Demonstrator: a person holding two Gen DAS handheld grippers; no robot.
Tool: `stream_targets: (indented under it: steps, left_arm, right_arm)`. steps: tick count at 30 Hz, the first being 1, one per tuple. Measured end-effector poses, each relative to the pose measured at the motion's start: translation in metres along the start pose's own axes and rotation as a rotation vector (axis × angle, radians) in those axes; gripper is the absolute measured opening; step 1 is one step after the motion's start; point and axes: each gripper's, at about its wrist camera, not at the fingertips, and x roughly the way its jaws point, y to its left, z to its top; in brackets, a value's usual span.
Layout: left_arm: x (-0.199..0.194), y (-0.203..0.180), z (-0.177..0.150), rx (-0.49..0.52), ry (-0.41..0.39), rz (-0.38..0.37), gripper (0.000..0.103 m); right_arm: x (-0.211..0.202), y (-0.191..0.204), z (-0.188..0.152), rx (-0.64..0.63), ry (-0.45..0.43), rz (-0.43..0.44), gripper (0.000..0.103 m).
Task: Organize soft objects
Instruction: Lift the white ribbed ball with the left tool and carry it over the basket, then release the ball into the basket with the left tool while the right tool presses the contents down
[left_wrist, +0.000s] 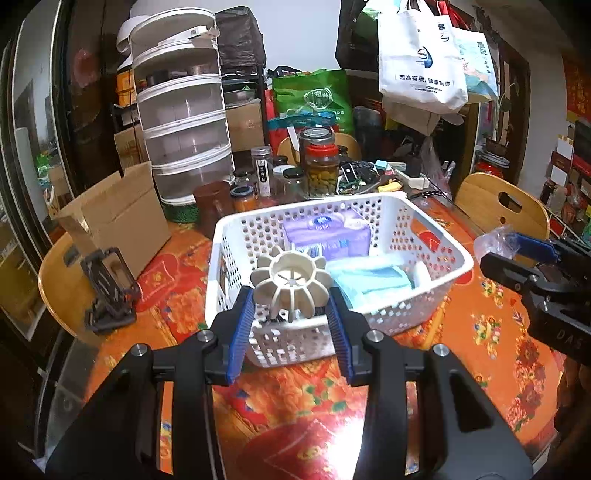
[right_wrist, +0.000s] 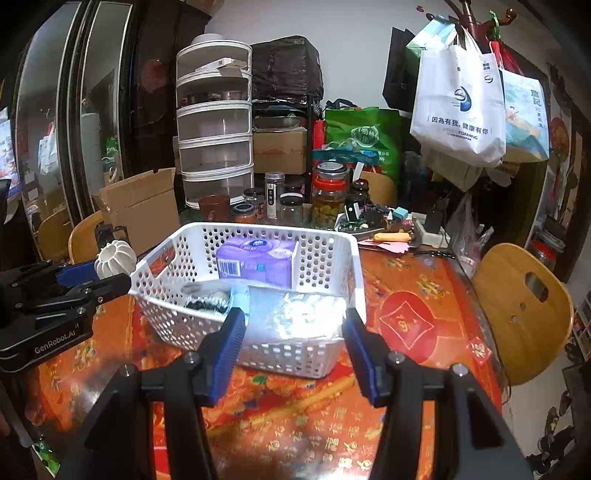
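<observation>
A white perforated basket (left_wrist: 439, 236) stands on the red floral tablecloth; it also shows in the right wrist view (right_wrist: 332, 243). It holds a purple tissue pack (left_wrist: 325, 232) (right_wrist: 255, 258) and a light blue pack (left_wrist: 373, 280). My left gripper (left_wrist: 291, 314) is shut on a cream ribbed soft ball (left_wrist: 291, 282) at the basket's near rim; the ball also shows in the right wrist view (right_wrist: 115, 258). My right gripper (right_wrist: 293, 328) is shut on a clear plastic bag of white pieces (right_wrist: 299, 314), held over the basket's near edge.
Jars (left_wrist: 321, 166) and a stacked clear food cover (left_wrist: 184, 110) stand behind the basket. A cardboard box (left_wrist: 122, 218) and a black stand (left_wrist: 107, 291) are at the left. Wooden chairs (right_wrist: 524, 310) sit around the table. Bags (right_wrist: 458, 107) hang at the back right.
</observation>
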Motion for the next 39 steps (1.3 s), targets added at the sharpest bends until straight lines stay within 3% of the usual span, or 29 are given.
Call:
stream_targets:
  steps: [12, 23, 39]
  left_arm:
    - [0.068, 0.034, 0.046, -0.054, 0.098, 0.016, 0.037]
    - [0.120, 0.044, 0.045, -0.067, 0.175, 0.024, 0.037]
    - [0.151, 0.040, 0.036, -0.059, 0.244, 0.039, 0.037]
  right_arm:
    - [0.050, -0.002, 0.035, -0.004, 0.049, -0.047, 0.054]
    - [0.087, -0.001, 0.047, -0.011, 0.080, -0.077, 0.054]
    - [0.116, -0.001, 0.040, -0.017, 0.116, -0.104, 0.054]
